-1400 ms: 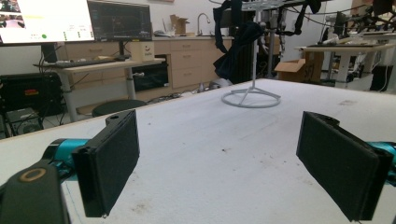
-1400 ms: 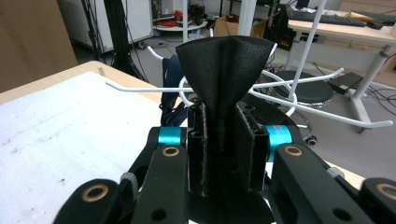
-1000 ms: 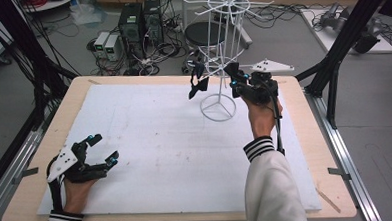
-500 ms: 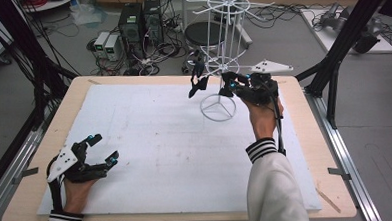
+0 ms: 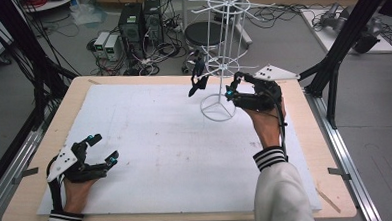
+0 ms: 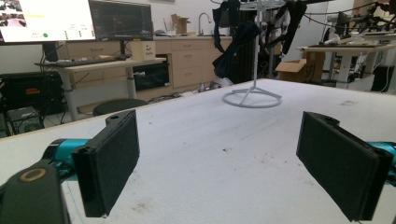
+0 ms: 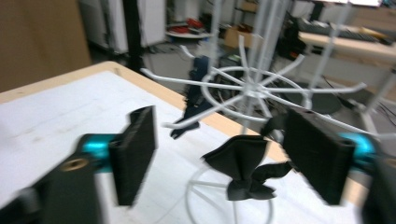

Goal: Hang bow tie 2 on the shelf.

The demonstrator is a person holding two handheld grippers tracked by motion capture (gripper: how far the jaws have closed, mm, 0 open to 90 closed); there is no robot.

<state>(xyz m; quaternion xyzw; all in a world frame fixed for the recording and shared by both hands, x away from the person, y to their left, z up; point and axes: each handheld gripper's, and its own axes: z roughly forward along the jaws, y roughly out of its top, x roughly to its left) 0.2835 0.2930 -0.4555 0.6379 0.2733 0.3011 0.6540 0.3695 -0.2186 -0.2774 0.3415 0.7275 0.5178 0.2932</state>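
Note:
A white wire rack (image 5: 224, 39) stands on its ring base (image 5: 218, 109) at the back of the white mat. From a lower hook hangs a dark bow tie (image 5: 198, 79). My right gripper (image 5: 233, 85) is open at the lower ring of hooks, just right of the pole. In the right gripper view a black bow tie (image 7: 243, 172) dangles between the open jaws of my right gripper (image 7: 224, 154), its strap running up toward the right pad; a second dark tie (image 7: 195, 95) hangs farther back. My left gripper (image 5: 105, 147) rests open and empty at the front left.
The white mat (image 5: 150, 142) covers a wooden table (image 5: 73, 96). The left gripper view looks across the mat to the rack base (image 6: 252, 99) and dark ties (image 6: 233, 32) hanging above it. Black frame posts (image 5: 345, 29) flank the table; computers and cables lie on the floor behind.
The right gripper has shifted slightly at the rack's lower ring and its view is blurred by motion. The left hand has stayed put.

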